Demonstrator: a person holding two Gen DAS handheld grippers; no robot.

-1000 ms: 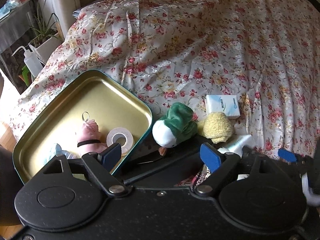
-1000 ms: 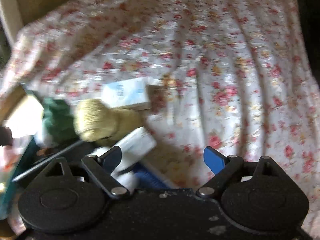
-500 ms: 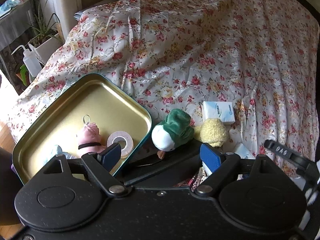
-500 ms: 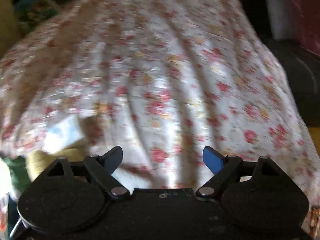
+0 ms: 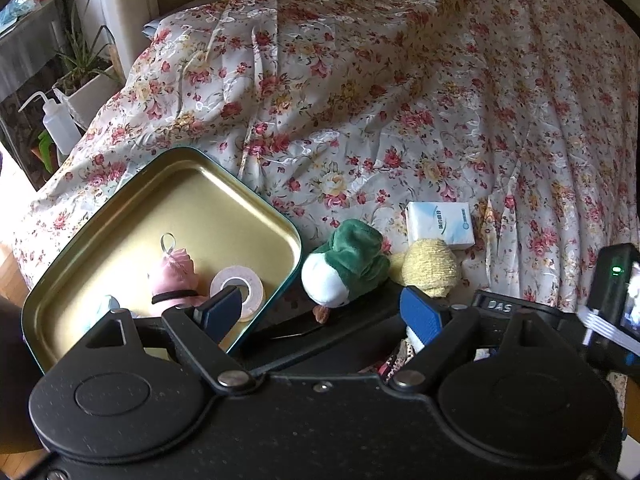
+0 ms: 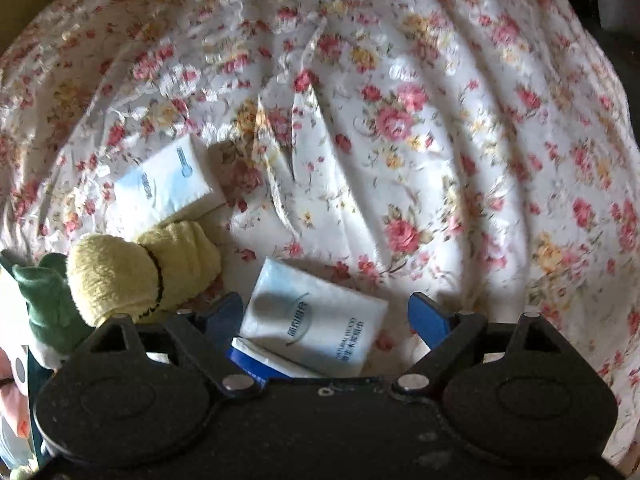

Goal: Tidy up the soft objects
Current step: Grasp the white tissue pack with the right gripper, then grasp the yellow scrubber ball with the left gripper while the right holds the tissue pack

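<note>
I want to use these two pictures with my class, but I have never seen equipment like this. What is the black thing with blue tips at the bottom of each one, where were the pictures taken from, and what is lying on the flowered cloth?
There is no robot here. A person holds a hand tool in each hand, and each tool has a wide-angle camera looking along its two blue-tipped fingers. One picture comes from the left gripper, the other from the right gripper. Both are open and hold nothing.

On the flowered cloth stands a gold tin with a pink soft toy and a roll of tape inside. Beside the tin lie a green and white plush bird, a yellow rolled towel and a tissue pack. A second tissue pack lies between the right gripper's open fingers, not gripped.
</note>
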